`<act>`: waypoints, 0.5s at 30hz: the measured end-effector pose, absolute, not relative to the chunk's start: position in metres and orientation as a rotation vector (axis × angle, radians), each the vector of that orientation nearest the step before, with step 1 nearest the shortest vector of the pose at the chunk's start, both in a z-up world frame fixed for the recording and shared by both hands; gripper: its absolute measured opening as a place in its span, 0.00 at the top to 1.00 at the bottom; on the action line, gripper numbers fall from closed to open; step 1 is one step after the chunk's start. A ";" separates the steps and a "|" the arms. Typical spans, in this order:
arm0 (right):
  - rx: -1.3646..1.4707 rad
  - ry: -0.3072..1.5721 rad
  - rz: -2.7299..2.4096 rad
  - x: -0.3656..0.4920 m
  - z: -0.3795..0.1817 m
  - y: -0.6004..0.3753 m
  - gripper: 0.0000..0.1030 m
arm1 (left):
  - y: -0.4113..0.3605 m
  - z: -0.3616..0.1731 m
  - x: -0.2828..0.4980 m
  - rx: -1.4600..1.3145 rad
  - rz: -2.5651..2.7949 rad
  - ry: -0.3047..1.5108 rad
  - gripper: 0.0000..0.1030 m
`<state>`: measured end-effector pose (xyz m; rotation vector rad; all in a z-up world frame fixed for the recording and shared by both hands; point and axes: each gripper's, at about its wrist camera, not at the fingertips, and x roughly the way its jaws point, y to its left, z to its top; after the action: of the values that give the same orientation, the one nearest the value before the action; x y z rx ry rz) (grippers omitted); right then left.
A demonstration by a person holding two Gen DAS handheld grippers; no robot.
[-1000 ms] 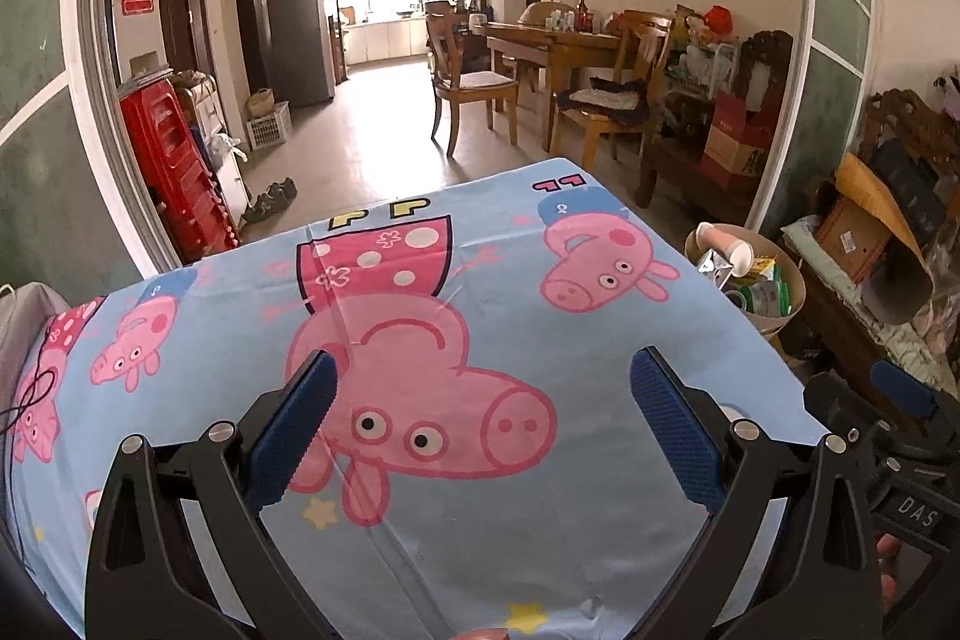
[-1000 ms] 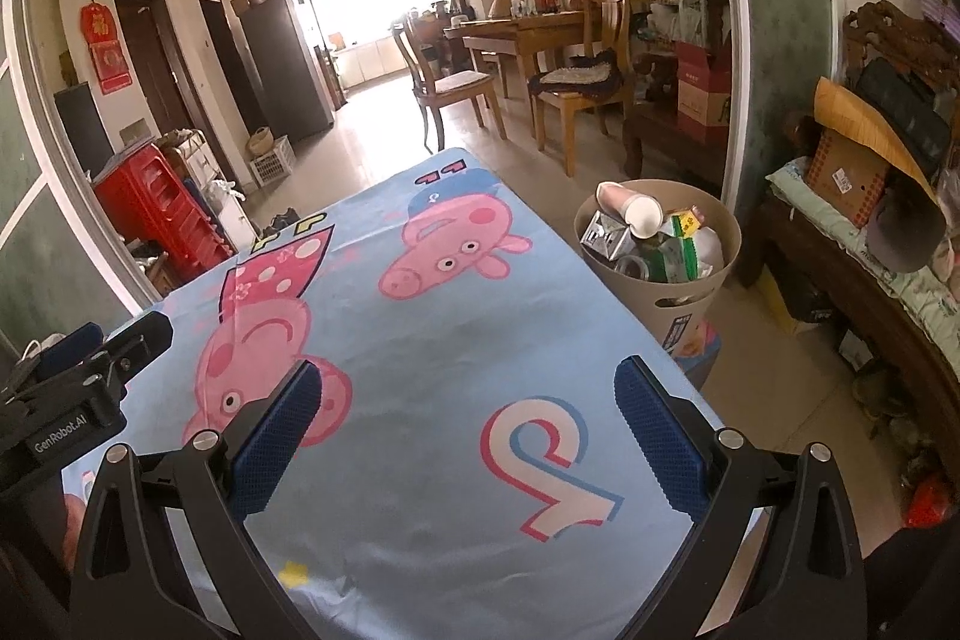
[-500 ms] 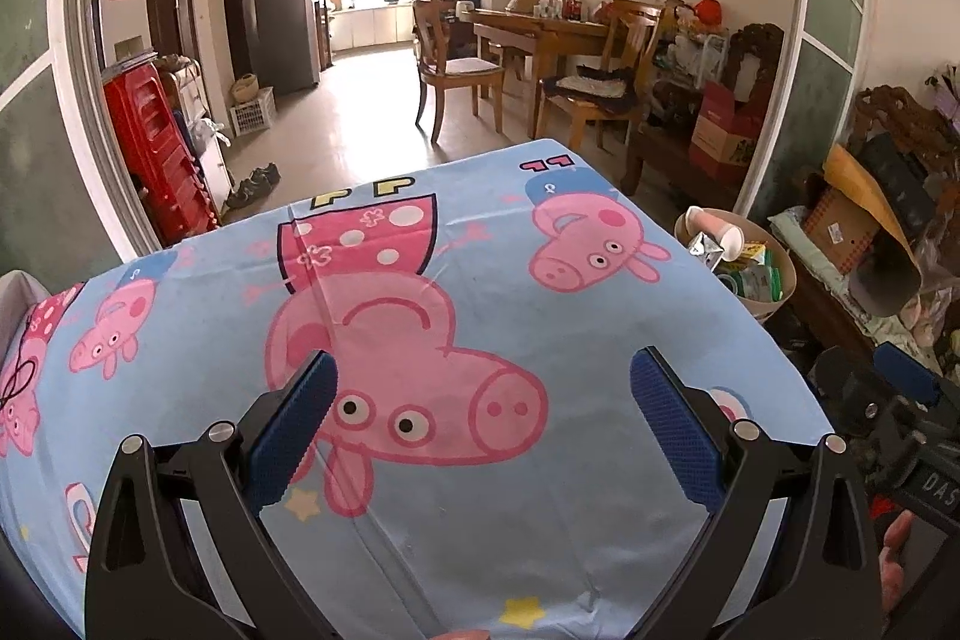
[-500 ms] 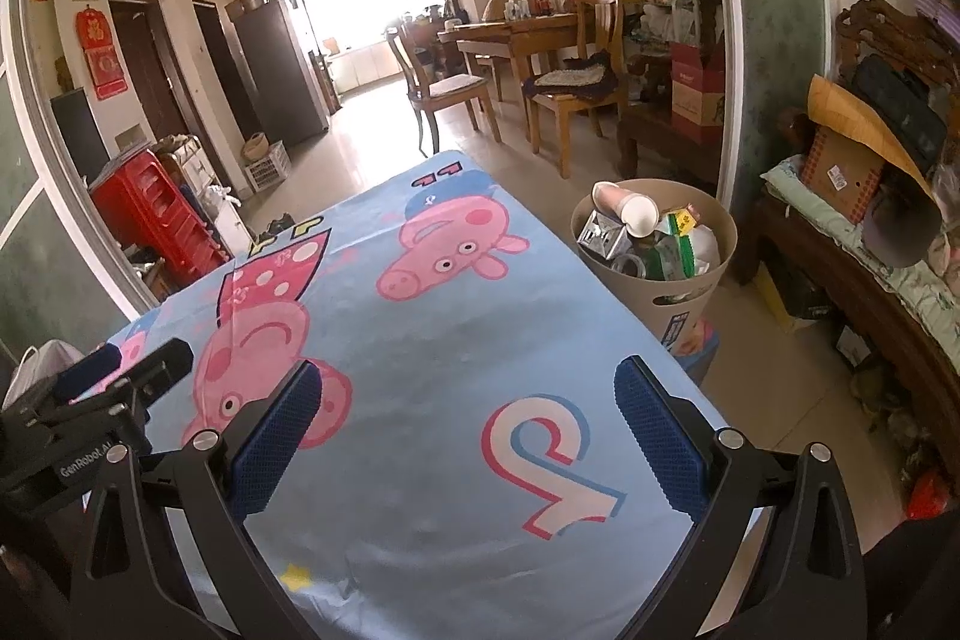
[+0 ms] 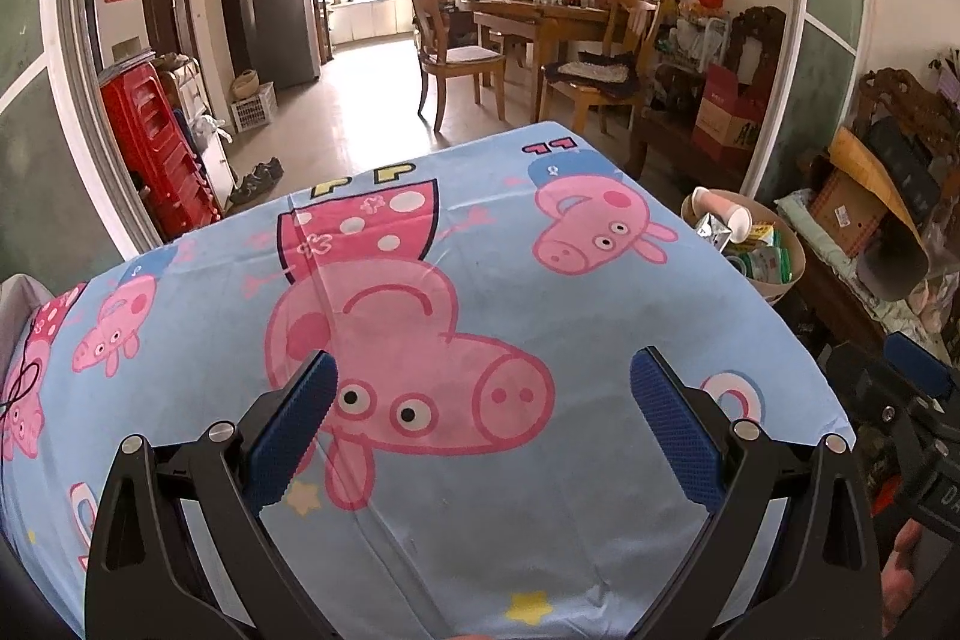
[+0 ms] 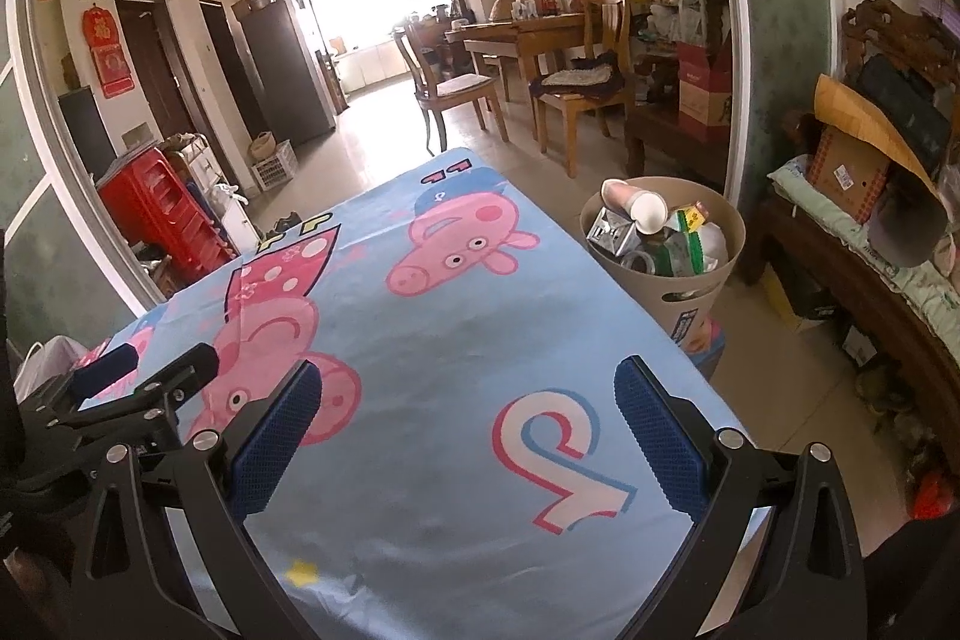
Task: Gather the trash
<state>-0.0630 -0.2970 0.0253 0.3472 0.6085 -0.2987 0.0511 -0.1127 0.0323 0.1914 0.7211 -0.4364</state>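
A beige waste bin [image 6: 681, 301] stands on the floor at the table's right side, filled with trash: a paper cup [image 6: 635, 207], a silver carton, green packets. The same bin [image 5: 780, 283] shows past the table's right edge in the left wrist view. My left gripper [image 5: 483, 421] hovers open over the blue cartoon-pig cloth [image 5: 456, 316], nothing between its blue pads. My right gripper [image 6: 468, 436] is open too, over the cloth [image 6: 456, 340] near the table's front right. The left gripper [image 6: 144, 370] also appears at the left of the right wrist view. No loose trash shows on the cloth.
Red plastic stools [image 5: 159, 148] are stacked at the far left by a door frame. A wooden dining table with chairs [image 5: 540, 22] stands beyond. Cardboard boxes and clutter [image 6: 864, 160] line a wooden bench on the right. Open floor lies beyond the table.
Both views have drifted slightly: the left wrist view tilted so the cloth pattern slid down and right, and the left gripper came further into the right wrist view. Both grippers stayed open and empty.
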 end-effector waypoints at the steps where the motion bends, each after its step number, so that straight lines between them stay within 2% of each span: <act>1: 0.347 0.611 -0.298 -0.063 0.025 -0.296 0.08 | -0.113 0.031 0.050 0.194 -0.436 0.724 0.06; 15: 0.364 0.616 -0.301 -0.063 0.021 -0.298 0.08 | -0.116 0.022 0.050 0.218 -0.417 0.749 0.06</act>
<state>-0.0626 -0.2977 0.0210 0.3640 0.6159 -0.3009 0.0499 -0.1159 0.0219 0.2178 0.7488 -0.4168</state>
